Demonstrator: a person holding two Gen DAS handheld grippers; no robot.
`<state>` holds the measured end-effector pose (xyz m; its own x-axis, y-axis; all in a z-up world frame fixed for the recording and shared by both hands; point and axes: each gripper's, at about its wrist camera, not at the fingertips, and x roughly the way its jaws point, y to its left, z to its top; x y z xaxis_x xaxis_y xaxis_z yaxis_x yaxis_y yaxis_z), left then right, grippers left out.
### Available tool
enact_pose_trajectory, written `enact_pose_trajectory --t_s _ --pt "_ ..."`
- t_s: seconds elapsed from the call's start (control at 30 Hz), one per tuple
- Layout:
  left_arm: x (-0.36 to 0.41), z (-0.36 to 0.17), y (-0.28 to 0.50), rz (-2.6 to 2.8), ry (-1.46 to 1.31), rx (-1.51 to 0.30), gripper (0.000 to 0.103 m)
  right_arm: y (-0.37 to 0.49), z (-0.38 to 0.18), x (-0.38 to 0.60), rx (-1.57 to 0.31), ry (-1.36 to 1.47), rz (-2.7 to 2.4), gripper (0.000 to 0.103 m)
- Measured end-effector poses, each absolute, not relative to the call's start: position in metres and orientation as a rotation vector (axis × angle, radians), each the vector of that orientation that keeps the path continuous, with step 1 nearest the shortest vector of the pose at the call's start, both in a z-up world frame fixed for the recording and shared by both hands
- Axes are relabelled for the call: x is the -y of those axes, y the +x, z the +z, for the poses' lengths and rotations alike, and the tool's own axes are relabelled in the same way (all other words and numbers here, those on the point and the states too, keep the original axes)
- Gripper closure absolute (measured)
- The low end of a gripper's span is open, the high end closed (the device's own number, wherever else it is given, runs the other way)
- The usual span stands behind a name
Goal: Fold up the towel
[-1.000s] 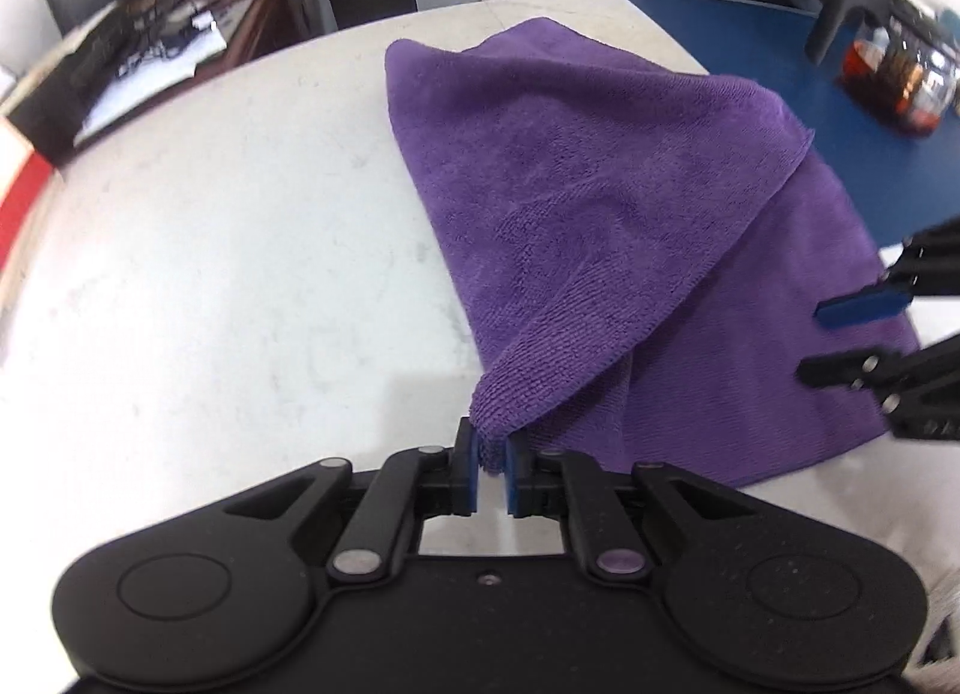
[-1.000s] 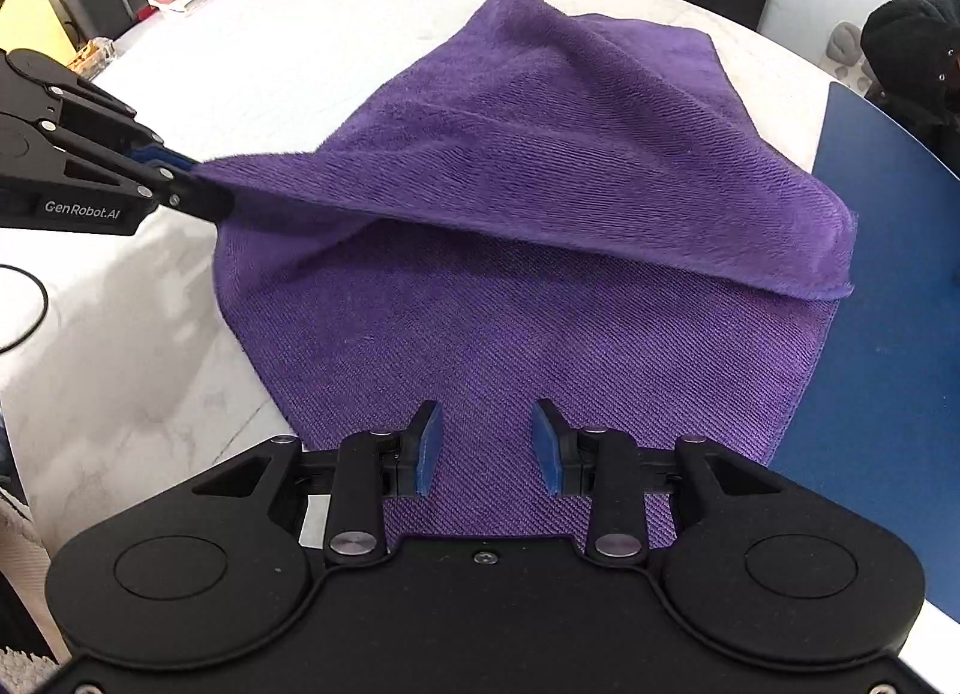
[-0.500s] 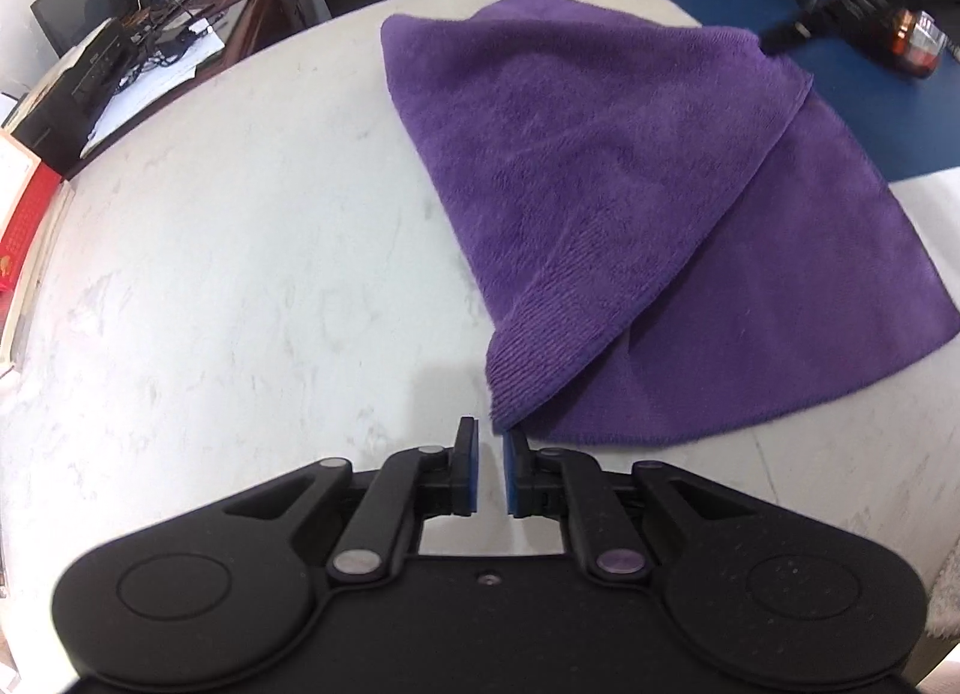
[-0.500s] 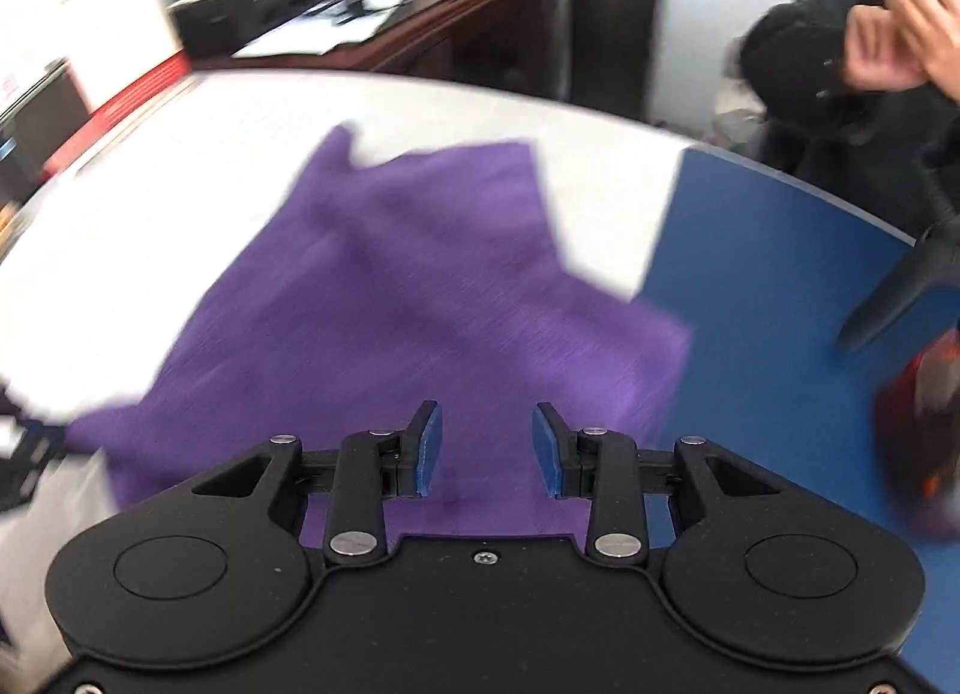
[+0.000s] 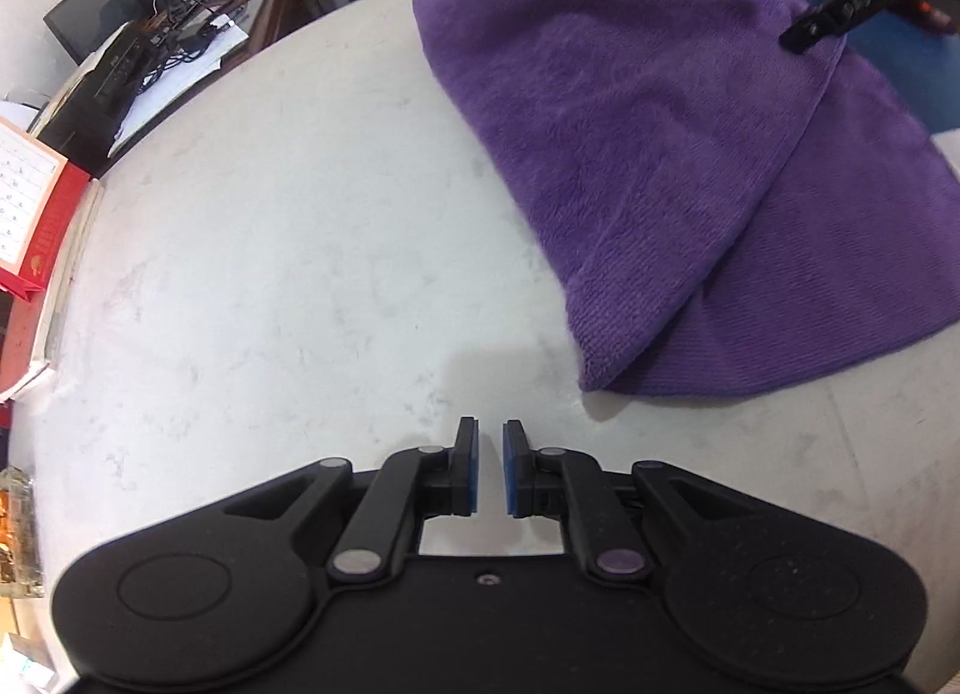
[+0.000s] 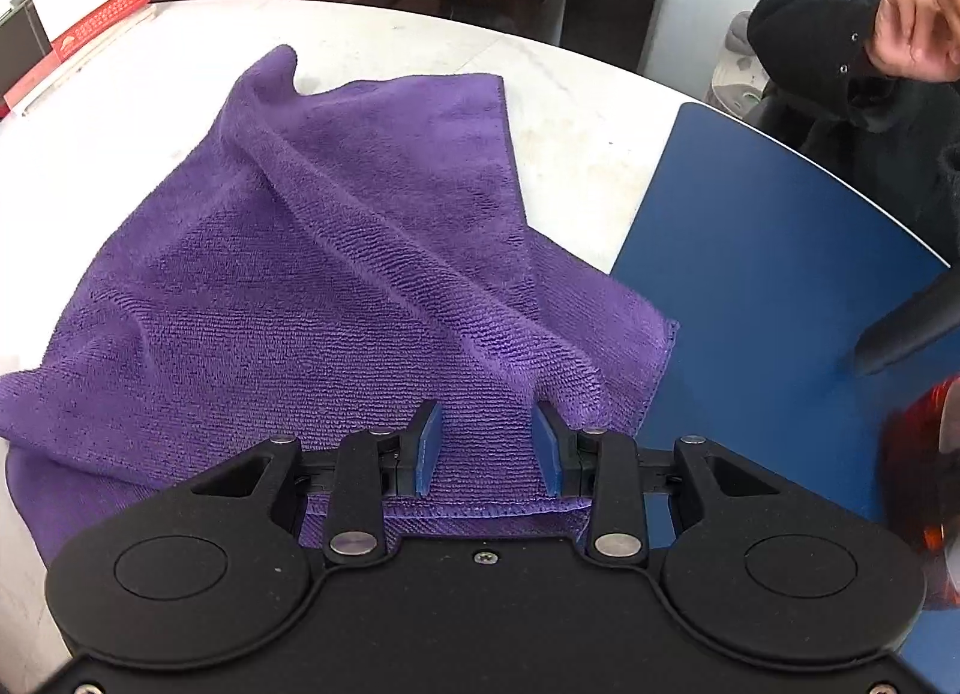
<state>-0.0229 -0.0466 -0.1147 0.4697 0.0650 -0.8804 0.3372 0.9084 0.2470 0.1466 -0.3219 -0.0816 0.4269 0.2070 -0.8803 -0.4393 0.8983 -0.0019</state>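
Black left gripper, blue pads nearly together, nothing between, above bare white table. Black right gripper, jaws parted, over near edge of purple towel, gripping nothing. Towel partly folded on table, one corner on blue mat.

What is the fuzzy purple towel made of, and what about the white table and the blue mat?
The purple towel looks like soft microfibre cloth: fine ribbed loops, matte, drapes in folds. The round white table seems polished stone or a marble-look top: faint grey flecks, slight sheen. The dark blue mat looks smooth and flat, maybe plastic or rubber; hard to tell.
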Motion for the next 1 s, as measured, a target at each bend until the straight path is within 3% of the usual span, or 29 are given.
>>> enact_pose_trajectory --t_s 0.23,0.47,1.0 --pt "0.079 -0.085 -0.036 -0.451 0.258 -1.025 0.095 0.149 -0.082 0.322 -1.066 -0.247 0.414 0.07" --pt "0.095 -0.106 -0.013 -0.477 0.08 -1.085 0.095 0.15 -0.082 0.32 -1.071 -0.251 0.408 0.07" --pt "0.085 -0.126 -0.015 -0.327 0.044 -1.171 0.094 0.149 -0.084 0.325 -1.053 -0.254 0.453 0.069"
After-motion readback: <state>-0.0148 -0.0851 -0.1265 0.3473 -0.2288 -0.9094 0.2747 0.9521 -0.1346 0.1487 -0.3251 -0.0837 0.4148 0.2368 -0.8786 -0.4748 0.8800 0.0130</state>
